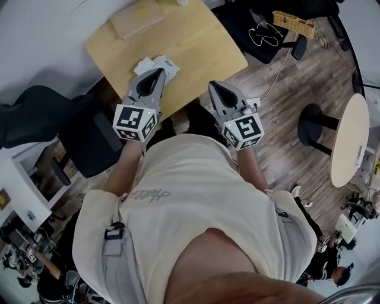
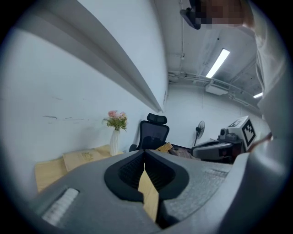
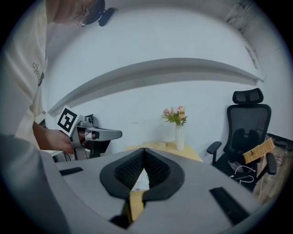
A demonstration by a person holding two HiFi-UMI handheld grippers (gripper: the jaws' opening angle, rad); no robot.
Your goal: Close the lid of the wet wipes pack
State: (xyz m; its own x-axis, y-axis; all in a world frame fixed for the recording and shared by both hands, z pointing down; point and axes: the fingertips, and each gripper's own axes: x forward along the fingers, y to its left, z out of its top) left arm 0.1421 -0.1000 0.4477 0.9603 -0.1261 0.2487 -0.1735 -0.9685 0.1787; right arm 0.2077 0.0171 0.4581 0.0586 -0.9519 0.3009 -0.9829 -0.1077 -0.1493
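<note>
The wet wipes pack (image 1: 165, 62) is a white packet near the front edge of the wooden table (image 1: 196, 41). My left gripper (image 1: 159, 71) hovers over it and hides part of it, so I cannot tell how its lid stands. That gripper (image 2: 144, 153) is shut with nothing between its pads. My right gripper (image 1: 212, 85) is held off the table's front right edge, to the right of the pack. This gripper (image 3: 144, 151) is shut too and holds nothing. A bit of the white pack (image 3: 139, 182) shows through the gap behind its tips.
A flat brown package (image 1: 136, 18) lies at the table's far side, beside a vase of flowers (image 3: 178, 135). A black office chair (image 1: 89, 139) stands to my left, another chair (image 3: 245, 132) to the right. A round table (image 1: 350, 136) and a stool (image 1: 314, 122) stand further right.
</note>
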